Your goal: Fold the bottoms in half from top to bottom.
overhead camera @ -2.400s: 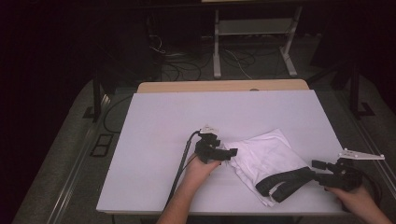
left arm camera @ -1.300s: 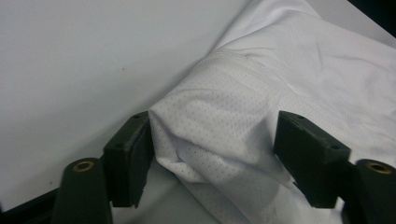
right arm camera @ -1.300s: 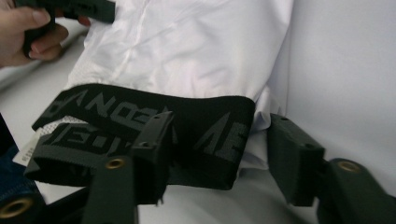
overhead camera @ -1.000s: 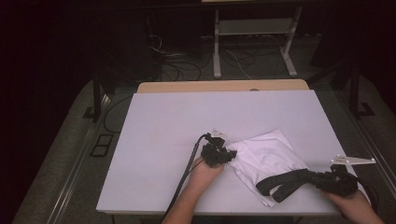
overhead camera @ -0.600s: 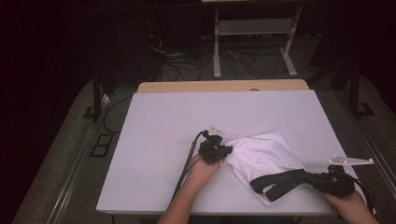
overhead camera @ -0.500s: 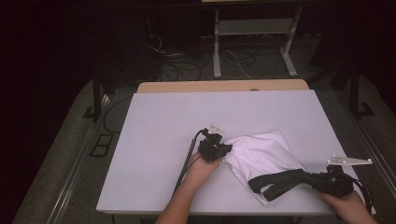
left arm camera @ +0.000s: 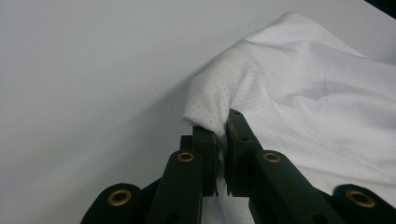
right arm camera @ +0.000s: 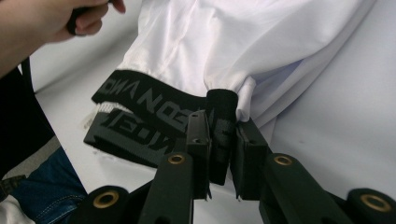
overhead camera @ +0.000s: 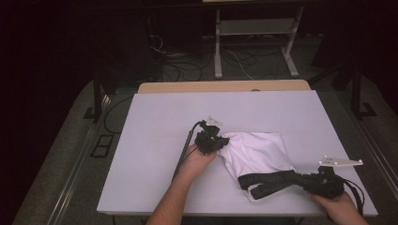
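White tabletop: left tool pinches the shorts hem, right tool clamps the waistband, stretching them flat for folding.

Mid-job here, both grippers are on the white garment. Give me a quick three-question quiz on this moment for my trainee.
1. True or false: the left gripper is shut on white mesh fabric of the garment.
2. What does the right gripper grip? A) a white hem B) the black waistband C) a cable
3. On what does the garment lie?

Key:
1. True: its jaws pinch a fold of dotted white fabric.
2. B: the jaws close on the black lettered band.
3. On the white table, spread between the two grippers.
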The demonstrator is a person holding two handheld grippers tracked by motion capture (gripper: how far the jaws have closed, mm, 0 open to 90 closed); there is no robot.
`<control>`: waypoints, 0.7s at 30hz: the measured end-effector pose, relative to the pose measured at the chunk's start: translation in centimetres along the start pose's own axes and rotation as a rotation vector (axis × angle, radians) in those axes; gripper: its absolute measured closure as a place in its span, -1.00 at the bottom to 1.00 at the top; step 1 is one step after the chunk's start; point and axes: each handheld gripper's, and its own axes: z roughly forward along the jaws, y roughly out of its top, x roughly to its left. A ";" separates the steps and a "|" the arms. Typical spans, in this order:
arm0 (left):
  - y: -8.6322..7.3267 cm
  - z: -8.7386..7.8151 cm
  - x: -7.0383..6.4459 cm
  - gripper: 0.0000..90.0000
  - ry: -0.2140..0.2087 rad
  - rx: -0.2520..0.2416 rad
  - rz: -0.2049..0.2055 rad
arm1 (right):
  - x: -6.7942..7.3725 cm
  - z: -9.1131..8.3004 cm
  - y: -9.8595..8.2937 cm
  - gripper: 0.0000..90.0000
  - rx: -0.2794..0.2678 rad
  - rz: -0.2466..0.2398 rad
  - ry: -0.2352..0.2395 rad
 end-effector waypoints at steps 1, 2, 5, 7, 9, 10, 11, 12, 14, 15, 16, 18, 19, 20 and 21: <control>0.4 -0.1 0.6 0.85 0.012 0.008 0.003 | 0.5 0.8 0.3 0.71 0.001 0.001 0.014; 0.5 -0.2 0.8 0.85 0.016 0.008 0.001 | 0.7 1.0 0.4 0.71 0.000 -0.004 0.016; 0.7 -0.3 1.0 0.85 0.018 0.007 -0.001 | 1.0 1.4 0.6 0.71 0.000 -0.019 0.015; 1.3 -0.9 2.4 0.85 0.035 -0.020 0.007 | 1.8 2.6 1.6 0.71 0.001 -0.038 0.015; 1.4 -1.1 2.8 0.85 0.044 -0.028 0.008 | 2.0 3.0 1.9 0.71 0.001 -0.048 0.013; 1.4 -1.4 3.5 0.85 0.058 -0.045 0.018 | 2.3 3.9 2.5 0.71 0.004 -0.065 0.003; 1.5 -1.5 3.9 0.85 0.064 -0.051 0.016 | 2.4 4.3 2.7 0.71 0.004 -0.072 0.000; 1.5 -1.6 4.2 0.85 0.068 -0.056 0.017 | 2.6 4.7 3.0 0.71 0.006 -0.081 -0.008; 1.6 -1.8 4.7 0.85 0.074 -0.058 0.019 | 2.7 5.1 3.3 0.71 0.007 -0.091 -0.014; 1.6 -1.8 4.7 0.85 0.074 -0.058 0.019 | 2.7 5.1 3.3 0.71 0.007 -0.091 -0.014; 1.6 -1.8 4.7 0.85 0.074 -0.058 0.019 | 2.7 5.5 3.6 0.71 0.002 -0.095 -0.013; 1.8 -1.9 6.3 0.85 0.088 -0.068 -0.005 | 2.8 6.5 4.4 0.71 -0.003 -0.102 -0.019; 1.8 -1.9 7.0 0.85 0.093 -0.064 -0.007 | 2.9 7.1 4.9 0.71 -0.004 -0.090 -0.013; 1.9 -1.8 7.3 0.85 0.094 -0.065 -0.010 | 3.0 7.4 5.2 0.71 -0.003 -0.097 -0.018; 1.9 -1.8 7.3 0.85 0.094 -0.065 -0.010 | 3.0 7.4 5.2 0.71 -0.003 -0.097 -0.018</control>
